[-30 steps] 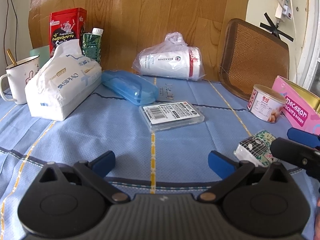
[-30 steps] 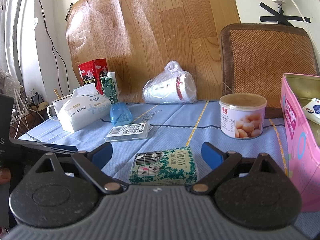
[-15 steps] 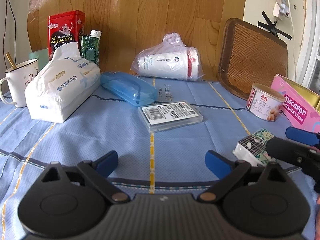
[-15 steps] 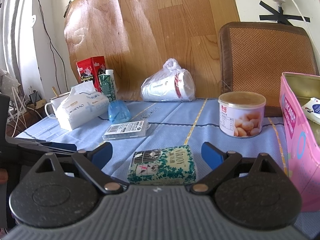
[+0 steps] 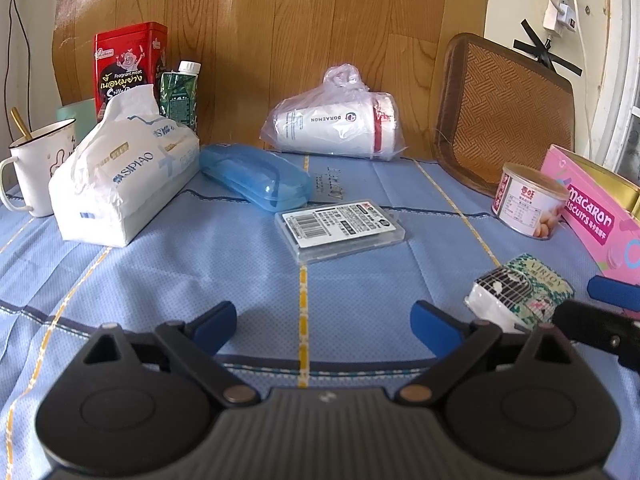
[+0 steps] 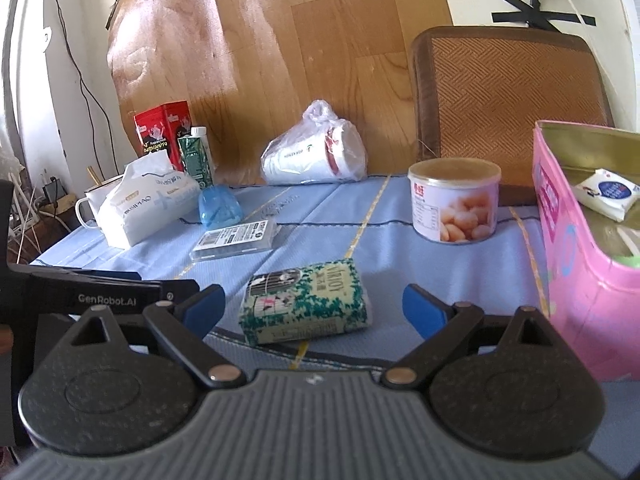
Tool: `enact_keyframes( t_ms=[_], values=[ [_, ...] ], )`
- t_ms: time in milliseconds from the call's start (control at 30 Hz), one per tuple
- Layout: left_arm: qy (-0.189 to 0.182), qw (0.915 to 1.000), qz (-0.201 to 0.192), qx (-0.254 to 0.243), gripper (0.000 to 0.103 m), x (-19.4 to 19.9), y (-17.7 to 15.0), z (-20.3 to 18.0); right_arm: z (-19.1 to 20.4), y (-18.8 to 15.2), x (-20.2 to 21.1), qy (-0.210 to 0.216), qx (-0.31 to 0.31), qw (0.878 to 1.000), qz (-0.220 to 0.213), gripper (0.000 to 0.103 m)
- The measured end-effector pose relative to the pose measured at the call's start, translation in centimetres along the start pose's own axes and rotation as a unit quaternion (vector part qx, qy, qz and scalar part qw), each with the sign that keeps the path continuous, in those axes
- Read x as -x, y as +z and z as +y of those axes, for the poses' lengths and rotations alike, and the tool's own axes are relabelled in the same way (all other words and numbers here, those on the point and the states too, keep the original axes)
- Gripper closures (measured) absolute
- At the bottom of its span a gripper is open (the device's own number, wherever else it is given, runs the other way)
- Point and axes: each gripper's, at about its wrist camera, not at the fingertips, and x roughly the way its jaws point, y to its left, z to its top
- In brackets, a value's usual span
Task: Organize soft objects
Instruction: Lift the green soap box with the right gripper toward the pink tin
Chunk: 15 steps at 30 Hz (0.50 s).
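Note:
A small green-and-white tissue pack (image 6: 306, 306) lies on the blue tablecloth (image 6: 400, 256), between and just ahead of the open fingers of my right gripper (image 6: 314, 308). It also shows in the left wrist view (image 5: 520, 292) at the right. A large white SIPIAO tissue pack (image 5: 124, 176) sits at the left. The pink macaron tin (image 6: 584, 248) stands open at the right with a small white packet (image 6: 606, 194) inside. My left gripper (image 5: 322, 322) is open and empty over bare cloth.
A clear flat case (image 5: 340, 228), a blue case (image 5: 256, 176), a bagged white cup (image 5: 336, 122), a round can (image 6: 454, 206), a mug (image 5: 34, 164), a red tin (image 5: 128, 64), a green carton (image 5: 180, 94) and a woven mat (image 5: 504, 108) stand around.
My right gripper has drawn back and risen a little, so the small tissue pack sits farther ahead between its fingers. The left gripper has barely moved.

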Motion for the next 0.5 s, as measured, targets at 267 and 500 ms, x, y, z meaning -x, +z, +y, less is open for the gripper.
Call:
enact_keyframes(
  t_ms=[267, 500],
  values=[
    [0.002, 1.0000, 0.002, -0.002, 0.006, -0.13, -0.02, -0.08, 0.17, 0.00, -0.50, 0.002, 0.004, 1.000, 0.014, 0.006],
    [0.002, 1.0000, 0.003, -0.004, 0.005, -0.16, -0.01, -0.13, 0.20, 0.04, -0.83, 0.003, 0.002, 1.000, 0.026, 0.006]
  ],
)
